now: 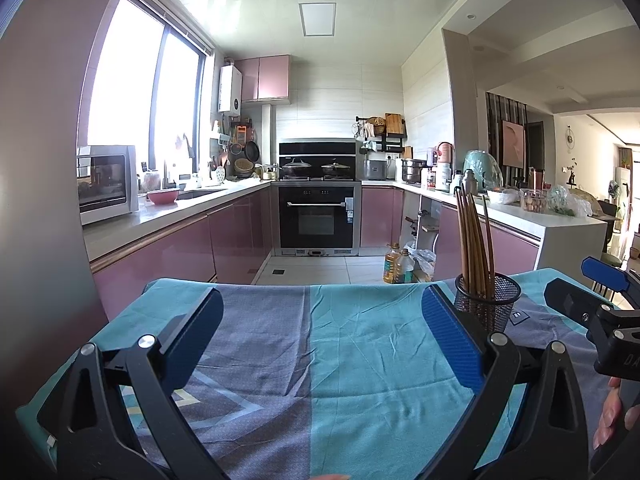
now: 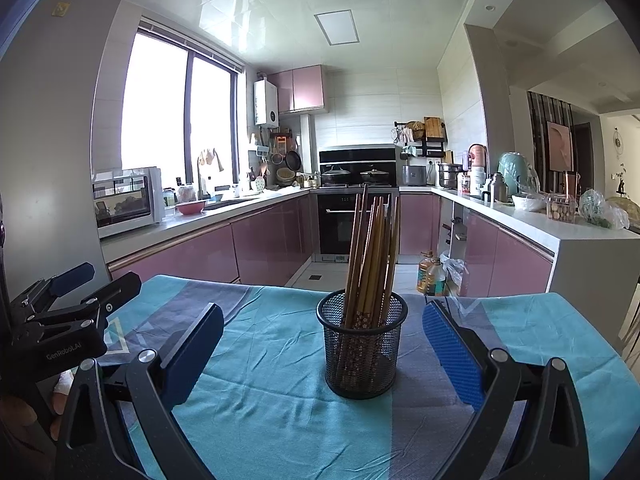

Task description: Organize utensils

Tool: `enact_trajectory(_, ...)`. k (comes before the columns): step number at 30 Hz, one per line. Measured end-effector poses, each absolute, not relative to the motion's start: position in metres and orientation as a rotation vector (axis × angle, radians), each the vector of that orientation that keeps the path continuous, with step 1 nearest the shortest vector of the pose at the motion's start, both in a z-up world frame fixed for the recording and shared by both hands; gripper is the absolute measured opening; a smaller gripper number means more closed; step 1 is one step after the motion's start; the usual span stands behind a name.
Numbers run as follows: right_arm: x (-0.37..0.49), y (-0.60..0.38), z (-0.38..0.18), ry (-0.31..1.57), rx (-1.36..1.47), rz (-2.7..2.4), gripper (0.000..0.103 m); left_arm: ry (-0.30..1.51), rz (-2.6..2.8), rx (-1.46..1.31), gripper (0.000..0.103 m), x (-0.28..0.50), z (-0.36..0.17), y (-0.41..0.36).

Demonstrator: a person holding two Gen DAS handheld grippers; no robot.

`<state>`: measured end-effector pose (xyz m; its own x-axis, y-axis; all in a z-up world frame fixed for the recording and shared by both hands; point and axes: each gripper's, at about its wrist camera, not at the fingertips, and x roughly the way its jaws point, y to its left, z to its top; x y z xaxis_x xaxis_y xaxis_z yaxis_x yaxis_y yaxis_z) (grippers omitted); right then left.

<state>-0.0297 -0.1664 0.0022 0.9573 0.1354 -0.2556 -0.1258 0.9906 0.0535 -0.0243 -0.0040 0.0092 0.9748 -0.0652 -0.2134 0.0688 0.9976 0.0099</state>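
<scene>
Both grippers are spread wide and carry nothing. My right gripper (image 2: 322, 354) hangs low over the tablecloth (image 2: 272, 360) with the mesh cup (image 2: 362, 350) standing straight ahead of it, roughly centred between the two blue pads but beyond their tips, not touched by either. My left gripper (image 1: 322, 340) faces bare cloth; from its camera the cup (image 1: 488, 300) sits off to the right, just past the right-hand pad.

As for the task, it looks nearly or wholly finished. A full bundle of wooden chopsticks (image 2: 370, 256) stands in the cup, leaning a little apart like a fan, patterned ends down against the mesh. I see no loose chopstick, spoon or fork anywhere on the cloth in either view — though the near edge of the table is hidden under my own fingers, so I cannot vouch for that strip.

What may be left, I judge, is small: perhaps squaring the bundle so it stands tighter, or shifting the cup to its proper spot. The cup is light and open-weave, so a careless nudge from a pad could tip it — chopsticks and all.
</scene>
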Motion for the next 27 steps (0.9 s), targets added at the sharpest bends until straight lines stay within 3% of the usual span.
enact_trajectory(27, -0.0286, -0.1678, 0.0010, 0.257, 0.040, 0.129, 0.096, 0.214, -0.070, 0.014, 0.098, -0.0243, 0.0082, -0.0058)
